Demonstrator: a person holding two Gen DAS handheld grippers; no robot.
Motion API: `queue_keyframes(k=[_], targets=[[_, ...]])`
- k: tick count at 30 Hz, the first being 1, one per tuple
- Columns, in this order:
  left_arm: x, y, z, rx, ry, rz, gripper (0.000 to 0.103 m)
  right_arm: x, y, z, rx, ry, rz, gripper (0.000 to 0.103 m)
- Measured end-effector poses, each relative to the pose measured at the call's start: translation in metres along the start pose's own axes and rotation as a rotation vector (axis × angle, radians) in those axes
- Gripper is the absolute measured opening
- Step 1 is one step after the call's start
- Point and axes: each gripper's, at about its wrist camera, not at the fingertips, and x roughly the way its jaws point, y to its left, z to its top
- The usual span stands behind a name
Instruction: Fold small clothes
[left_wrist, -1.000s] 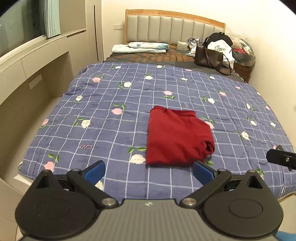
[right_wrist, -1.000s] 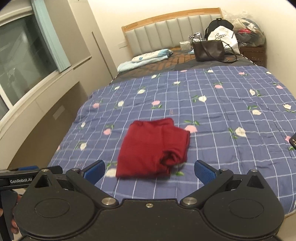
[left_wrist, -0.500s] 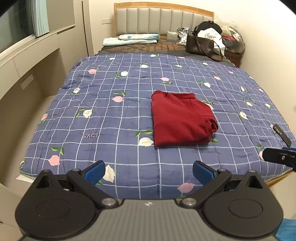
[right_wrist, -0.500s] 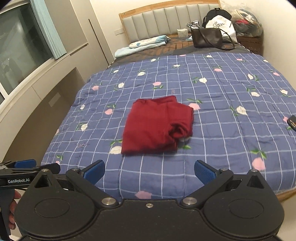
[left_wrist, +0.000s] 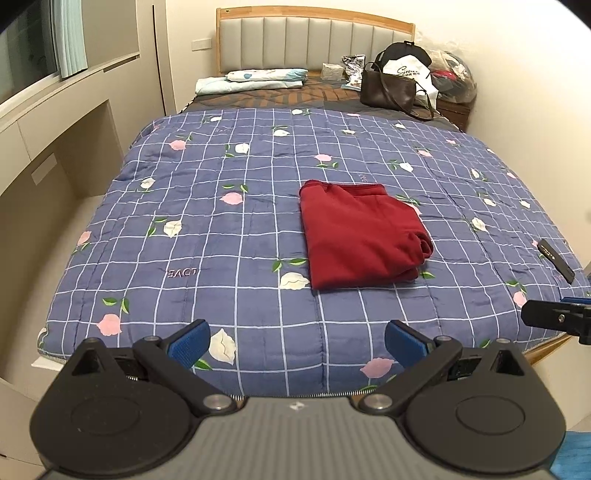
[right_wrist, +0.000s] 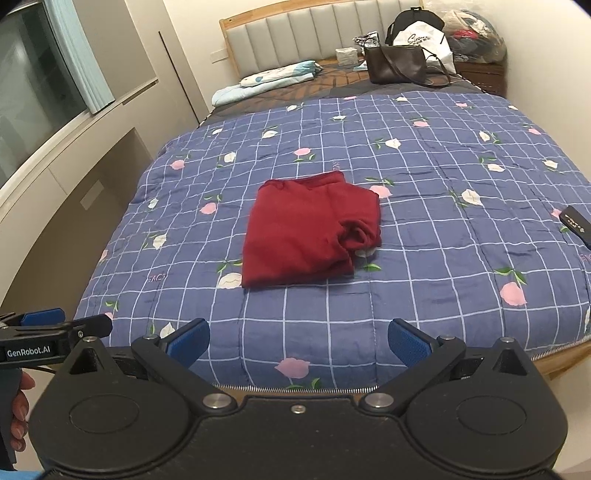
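A dark red garment (left_wrist: 360, 234) lies folded into a rough rectangle on the blue flowered quilt (left_wrist: 221, 229); it also shows in the right wrist view (right_wrist: 310, 232). Its right side is bunched into a thick roll. My left gripper (left_wrist: 297, 341) is open and empty, held above the foot edge of the bed, well short of the garment. My right gripper (right_wrist: 299, 341) is open and empty too, also back at the foot edge. Each gripper's tip shows at the edge of the other's view.
A black remote (left_wrist: 556, 260) lies on the quilt near the right edge. At the headboard end are a folded light-blue bedding pile (left_wrist: 255, 79), a brown handbag (left_wrist: 393, 90) and bags. A built-in cabinet (left_wrist: 55, 155) runs along the left side.
Both grippers have drawn back from the garment toward the foot of the bed, so the folded garment looks farther away. The garment itself has not moved.
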Motion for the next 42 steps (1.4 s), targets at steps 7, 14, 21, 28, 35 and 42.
queue_keyframes(k=[7,14,21,28,35,42], targets=[[0.0002,0.0047,-0.0009,-0.007,0.003,-0.008,0.103,-0.0005,0.0042,-0.0013,-0.002,0.0,-0.006,0.102],[0.0004,0.0055,-0.0013,0.0,0.0,-0.013,0.103,-0.0021,0.0054,-0.0031,-0.002,-0.003,-0.011,0.102],[-0.0001,0.0057,-0.0012,0.008,-0.003,-0.018,0.103,-0.0031,0.0058,-0.0031,-0.001,-0.006,-0.015,0.102],[-0.0009,0.0046,-0.0017,0.01,-0.005,-0.018,0.103,-0.0043,0.0056,-0.0016,0.001,-0.01,-0.019,0.102],[-0.0007,0.005,-0.0016,0.007,-0.005,-0.019,0.103,-0.0046,0.0057,-0.002,0.003,-0.009,-0.018,0.102],[-0.0006,0.0049,-0.0015,0.006,-0.003,-0.017,0.103,-0.0042,0.0055,-0.0021,0.004,-0.009,-0.019,0.102]])
